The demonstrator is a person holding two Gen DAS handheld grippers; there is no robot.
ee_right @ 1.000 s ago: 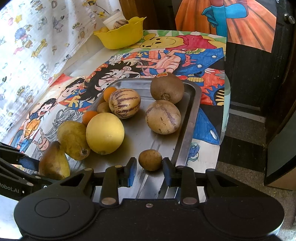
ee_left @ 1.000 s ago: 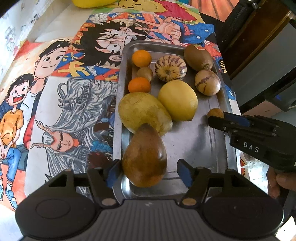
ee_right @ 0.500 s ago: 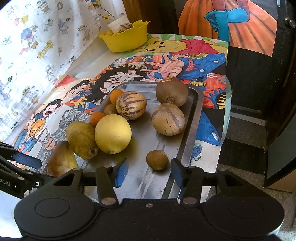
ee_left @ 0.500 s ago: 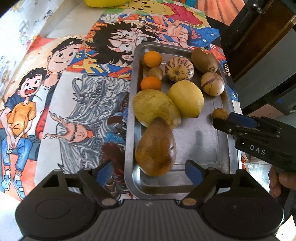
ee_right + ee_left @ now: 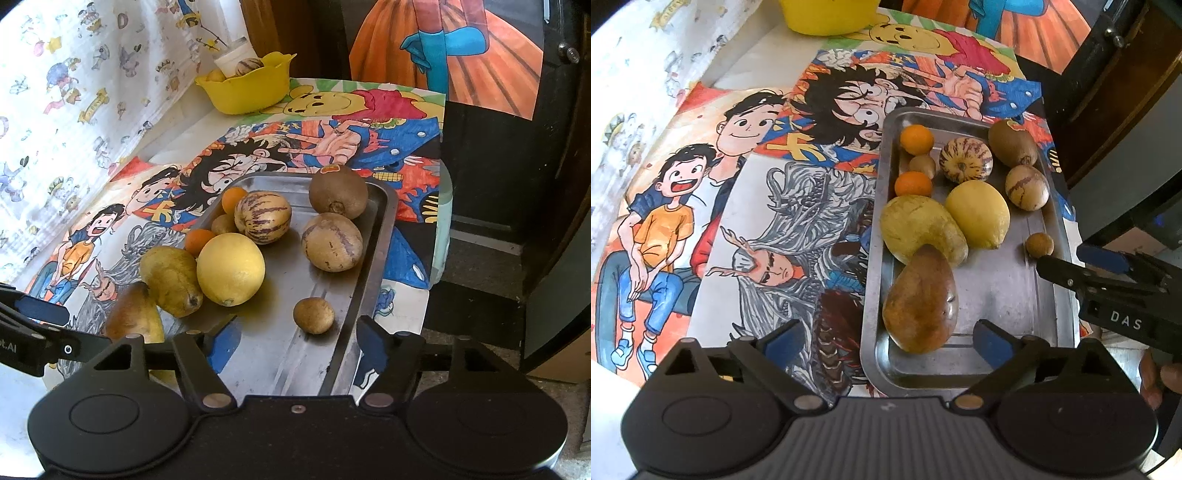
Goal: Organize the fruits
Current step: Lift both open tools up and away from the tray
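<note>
A steel tray (image 5: 1015, 295) holds several fruits. A brown pear (image 5: 921, 299) lies at its near end between the fingers of my left gripper (image 5: 888, 339), whose jaws are opening and stand well apart from it. A small brown fruit (image 5: 314, 315) rests by the tray's right rim, just ahead of my right gripper (image 5: 295, 336). Its jaws are opening too and do not touch the fruit. Behind lie a yellow-green pear (image 5: 919, 229), a round yellow fruit (image 5: 977, 212), two striped melons (image 5: 263, 218), two oranges (image 5: 916, 139) and a brown fruit (image 5: 338, 192).
A yellow bowl (image 5: 247, 88) with fruit stands at the table's far end by the patterned curtain. Cartoon drawings (image 5: 738, 206) cover the table left of the tray. The table's right edge drops to the floor beside a dark cabinet (image 5: 517, 147). A hand (image 5: 1160, 380) holds the right gripper.
My right gripper let go of the small brown fruit and its jaws spread. The left jaws widened away from the brown pear. Both grippers drew up and back a little.
</note>
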